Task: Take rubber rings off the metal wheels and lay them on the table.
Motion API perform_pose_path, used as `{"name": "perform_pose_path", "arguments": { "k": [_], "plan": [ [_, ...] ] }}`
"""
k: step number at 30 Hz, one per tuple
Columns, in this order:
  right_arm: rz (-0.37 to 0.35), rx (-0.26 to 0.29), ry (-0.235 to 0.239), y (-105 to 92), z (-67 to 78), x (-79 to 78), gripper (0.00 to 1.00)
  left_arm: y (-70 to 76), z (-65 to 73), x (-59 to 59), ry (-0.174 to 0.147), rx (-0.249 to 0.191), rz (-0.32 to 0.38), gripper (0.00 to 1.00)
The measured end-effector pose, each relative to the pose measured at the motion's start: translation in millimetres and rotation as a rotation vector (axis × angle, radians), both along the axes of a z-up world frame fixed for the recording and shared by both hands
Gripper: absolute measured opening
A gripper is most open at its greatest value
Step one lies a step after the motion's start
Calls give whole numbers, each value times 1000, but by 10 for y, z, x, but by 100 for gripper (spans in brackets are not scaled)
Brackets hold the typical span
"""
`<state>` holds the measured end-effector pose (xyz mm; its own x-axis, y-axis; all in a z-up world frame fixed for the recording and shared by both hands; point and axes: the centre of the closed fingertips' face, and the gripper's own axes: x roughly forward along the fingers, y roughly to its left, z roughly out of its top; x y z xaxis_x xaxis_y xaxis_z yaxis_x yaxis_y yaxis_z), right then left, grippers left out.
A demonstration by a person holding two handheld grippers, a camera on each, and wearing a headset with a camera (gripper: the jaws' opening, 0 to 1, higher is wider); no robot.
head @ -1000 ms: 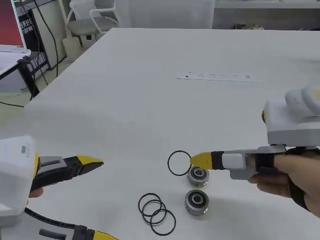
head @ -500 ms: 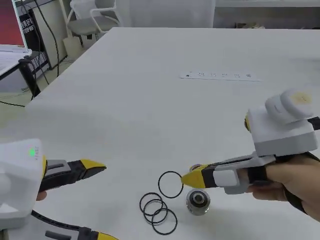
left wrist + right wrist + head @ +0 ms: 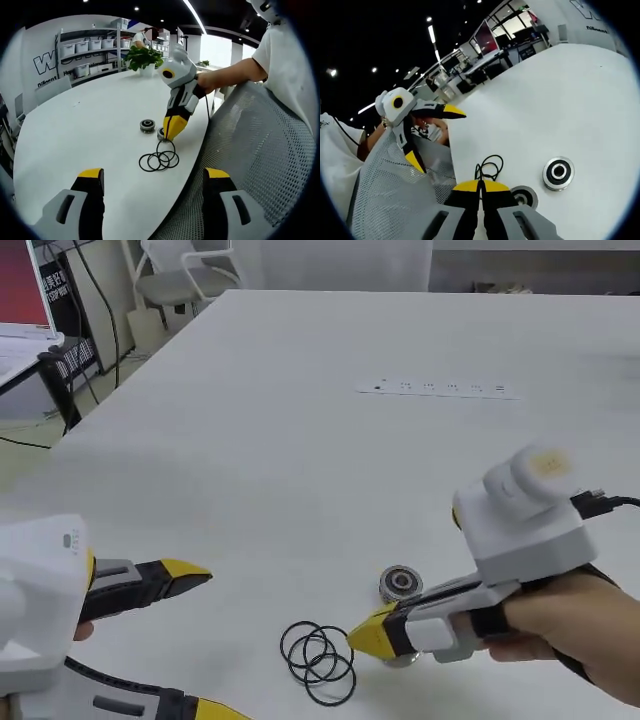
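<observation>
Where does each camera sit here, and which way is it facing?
Head view: on the person's head, looking forward and down at the table; left gripper, right gripper and its hand show.
Left gripper view: on the left gripper, open jaws at bottom, facing the right gripper and the person's arm.
Right gripper view: on the right gripper, jaws shut on a ring, facing the left gripper.
All three share the rings and a wheel.

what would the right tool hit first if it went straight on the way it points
Probably the pile of rubber rings lying right ahead of the right tool, whose shut jaws seem to grip one rubber ring. Height over the table is unclear.
</observation>
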<state>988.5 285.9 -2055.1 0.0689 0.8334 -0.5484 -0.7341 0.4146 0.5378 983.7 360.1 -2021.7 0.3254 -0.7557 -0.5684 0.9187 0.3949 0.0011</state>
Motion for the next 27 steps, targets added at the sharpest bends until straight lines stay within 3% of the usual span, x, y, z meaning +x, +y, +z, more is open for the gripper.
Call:
{"name": "perform_pose_path", "arguments": {
  "k": [11,19,27],
  "plan": [
    [-3,-22,15,15,-98,2,0,13,-18,-1,2,10,1,78],
    [-39,-49,-3,-20,-140,68,0,20,-10,15,1,5,11,75],
    [-20,-84,-72,-1,-155,82,0,23,-7,21,-3,6,15,73]
  ]
}}
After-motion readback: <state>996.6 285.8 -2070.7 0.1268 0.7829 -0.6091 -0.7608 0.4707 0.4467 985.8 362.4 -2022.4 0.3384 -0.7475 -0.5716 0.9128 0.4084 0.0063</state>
